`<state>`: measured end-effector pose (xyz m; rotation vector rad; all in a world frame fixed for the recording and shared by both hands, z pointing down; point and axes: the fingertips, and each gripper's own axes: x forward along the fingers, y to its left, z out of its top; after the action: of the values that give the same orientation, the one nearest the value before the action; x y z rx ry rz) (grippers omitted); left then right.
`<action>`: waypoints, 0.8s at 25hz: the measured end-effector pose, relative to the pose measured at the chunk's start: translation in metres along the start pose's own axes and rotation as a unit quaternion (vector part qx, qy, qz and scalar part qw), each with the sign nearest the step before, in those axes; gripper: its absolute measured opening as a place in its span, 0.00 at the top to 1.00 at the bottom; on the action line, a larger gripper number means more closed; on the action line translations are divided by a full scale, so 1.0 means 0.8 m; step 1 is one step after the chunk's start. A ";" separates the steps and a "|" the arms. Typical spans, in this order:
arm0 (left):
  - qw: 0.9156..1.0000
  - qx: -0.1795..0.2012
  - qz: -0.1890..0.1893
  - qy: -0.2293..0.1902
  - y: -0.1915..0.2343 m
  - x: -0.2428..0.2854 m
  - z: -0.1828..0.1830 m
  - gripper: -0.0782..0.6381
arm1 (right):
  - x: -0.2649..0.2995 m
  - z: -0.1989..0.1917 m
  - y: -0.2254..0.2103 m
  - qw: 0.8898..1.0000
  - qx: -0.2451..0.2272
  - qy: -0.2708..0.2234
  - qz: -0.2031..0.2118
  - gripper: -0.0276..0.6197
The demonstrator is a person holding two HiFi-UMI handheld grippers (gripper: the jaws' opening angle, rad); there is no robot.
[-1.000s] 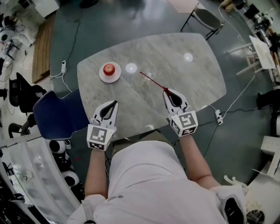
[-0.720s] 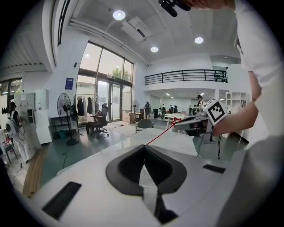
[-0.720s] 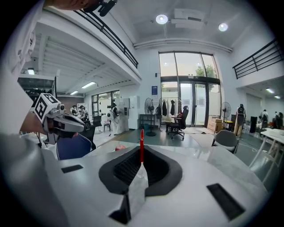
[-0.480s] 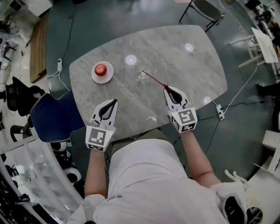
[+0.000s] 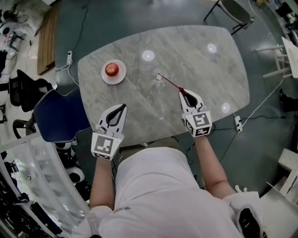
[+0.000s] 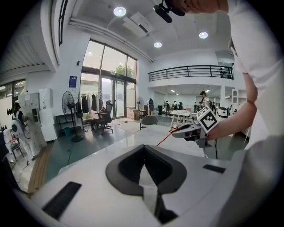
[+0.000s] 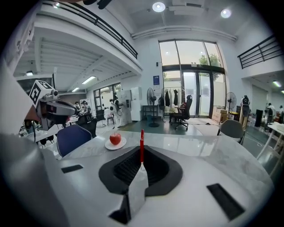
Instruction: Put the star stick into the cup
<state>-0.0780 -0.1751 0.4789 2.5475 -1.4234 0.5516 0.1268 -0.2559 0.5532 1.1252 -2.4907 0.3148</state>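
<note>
— Right gripper [image 5: 182, 92] first: what's it doing?
— Its jaws are pinched together on the star stick [image 5: 170, 82]. In the right gripper view the thin red shaft stands straight up out of the closed jaws.
— Where does the star stick point?
— In the head view it points forward and to the left, out over the grey marble bench [image 5: 205, 65]. Its far end is close by the cup [image 5: 155, 82], a small clear thing that's hard to make out against the stone. I can't tell whether the two touch.
— And the left gripper [image 5: 122, 108]?
— Its jaws are together too, with nothing between them, as the left gripper view shows plainly. It is held over the near edge of the bench, well apart from the cup and from the right gripper.
— Anything else on the bench?
— There's a red apple [image 5: 111, 69] on a small white plate [image 5: 105, 78], toward the far left and well apart from the cup. The right gripper view shows them beyond the jaws, a little left of the shaft.
— What's around the bench?
— A blue chair [image 5: 60, 118] is just beside the left edge, and a grey chair [image 5: 236, 11] stands off the far right end.
</note>
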 end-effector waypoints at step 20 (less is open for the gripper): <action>0.998 -0.018 0.042 0.033 0.015 -0.008 -0.025 0.89 | 0.046 -0.028 -0.019 1.000 0.002 0.019 0.010 0.91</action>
<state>-0.0963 -0.1699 0.4942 2.4281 -1.5078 0.6114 0.1218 -0.2822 0.5900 1.0874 -2.4710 0.3447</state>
